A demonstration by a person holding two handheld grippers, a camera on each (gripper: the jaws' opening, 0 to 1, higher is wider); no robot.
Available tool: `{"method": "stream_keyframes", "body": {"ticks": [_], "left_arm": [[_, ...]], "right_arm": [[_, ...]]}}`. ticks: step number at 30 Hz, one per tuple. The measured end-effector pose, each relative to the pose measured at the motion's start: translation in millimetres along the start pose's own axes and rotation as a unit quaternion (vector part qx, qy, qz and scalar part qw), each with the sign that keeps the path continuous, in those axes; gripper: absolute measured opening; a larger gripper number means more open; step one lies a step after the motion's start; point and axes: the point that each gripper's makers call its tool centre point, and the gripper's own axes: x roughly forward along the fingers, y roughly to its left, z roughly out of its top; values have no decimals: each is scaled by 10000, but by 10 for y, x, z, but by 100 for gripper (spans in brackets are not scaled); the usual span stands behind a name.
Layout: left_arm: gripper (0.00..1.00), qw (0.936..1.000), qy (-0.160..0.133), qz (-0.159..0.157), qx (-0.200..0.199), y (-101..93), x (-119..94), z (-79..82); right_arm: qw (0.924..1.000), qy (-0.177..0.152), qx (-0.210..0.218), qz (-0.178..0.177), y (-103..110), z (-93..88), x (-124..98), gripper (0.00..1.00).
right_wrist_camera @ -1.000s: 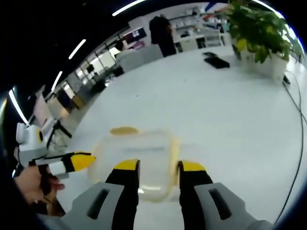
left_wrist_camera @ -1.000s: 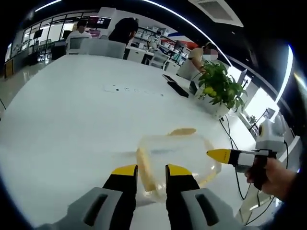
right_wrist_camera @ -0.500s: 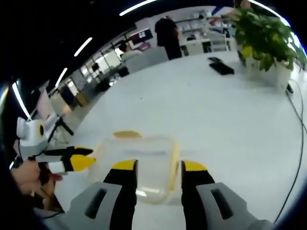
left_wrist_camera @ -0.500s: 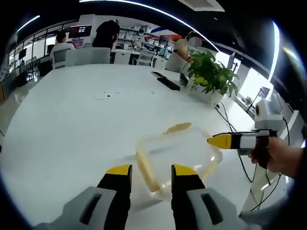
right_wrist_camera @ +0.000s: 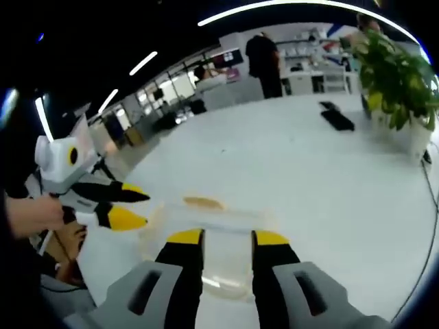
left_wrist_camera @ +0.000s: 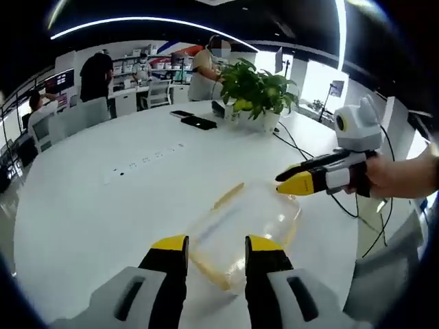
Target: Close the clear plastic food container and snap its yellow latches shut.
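The clear plastic container (left_wrist_camera: 248, 218) lies on the white table (left_wrist_camera: 103, 205), lid on top. One yellow latch (left_wrist_camera: 228, 195) sticks out flat on its far side and another yellow latch (left_wrist_camera: 206, 266) runs along its near edge. My left gripper (left_wrist_camera: 217, 245) is open, and the near edge sits in the gap between its jaws. The right gripper (left_wrist_camera: 293, 181), held by a hand (left_wrist_camera: 398, 177), hovers at the container's right corner with its jaws apart. In the right gripper view, my right gripper (right_wrist_camera: 228, 238) is open over the container (right_wrist_camera: 221, 221), a yellow latch (right_wrist_camera: 202, 203) lies beyond, and the left gripper (right_wrist_camera: 127, 207) is open at the left.
A potted plant (left_wrist_camera: 257, 89) and a flat black device (left_wrist_camera: 199, 122) stand at the table's far side, with cables (left_wrist_camera: 302, 147) trailing off the edge. People and chairs (left_wrist_camera: 75, 120) are behind the table. Bare tabletop spreads to the left of the container.
Both cameras swung, so the room has shifted in both views. The right gripper has come closer over the container's corner, and its jaw gap looks slightly narrower. The container stays put.
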Motion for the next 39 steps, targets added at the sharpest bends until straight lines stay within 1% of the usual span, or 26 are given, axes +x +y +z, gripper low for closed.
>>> {"method": "stream_keyframes", "body": {"ticks": [1, 2, 3, 4, 6, 7, 9, 10, 11, 12, 15, 19, 21, 24, 29, 33, 39], "left_arm": [[27, 9997, 9, -188, 178, -60, 29, 31], [26, 9991, 5, -306, 300, -100, 46, 52], [26, 9987, 37, -317, 409, -109, 61, 63], [26, 9970, 25, -506, 589, -172, 89, 89], [26, 9955, 91, -633, 699, -220, 120, 99], [26, 9934, 112, -735, 874, -254, 145, 115], [26, 9916, 171, -774, 1025, -270, 172, 124], [26, 9895, 152, -878, 1135, -302, 191, 146], [25, 9891, 165, -891, 1164, -306, 200, 153], [25, 9869, 183, -985, 1262, -328, 217, 160], [25, 9836, 262, -1101, 1406, -346, 255, 167], [25, 9798, 329, -1207, 1558, -347, 307, 179], [25, 9784, 342, -1241, 1616, -356, 324, 192], [24, 9765, 369, -1319, 1662, -378, 355, 198], [24, 9732, 460, -1390, 1776, -403, 409, 177], [24, 9722, 505, -1393, 1812, -395, 432, 169], [24, 9718, 534, -1393, 1827, -345, 471, 161]], "right_arm": [[10000, 5, -71, 33, 14, 0, 5, 22], [9997, 44, -139, 178, 59, -12, 20, 22], [9994, 126, -164, 265, 90, -39, 31, 21], [9992, 137, -224, 300, 98, -42, 44, 21], [9984, 213, -412, 331, 108, -60, 55, 19], [9979, 240, -506, 330, 109, -65, 61, 18], [9975, 225, -527, 401, 123, -55, 68, 16], [9974, 240, -537, 426, 128, -56, 72, 16], [9970, 250, -583, 451, 131, -58, 77, 16], [9968, 248, -609, 465, 132, -56, 82, 16], [9956, 290, -699, 556, 148, -71, 100, 16], [9927, 364, -858, 770, 205, -111, 117, 15], [9904, 383, -1029, 838, 226, -124, 120, 15], [9890, 443, -1076, 915, 247, -150, 128, 14], [9844, 579, -1263, 1077, 288, -209, 131, 13], [9815, 617, -1407, 1141, 310, -227, 125, 13], [9790, 656, -1470, 1251, 360, -254, 112, 13]]}}
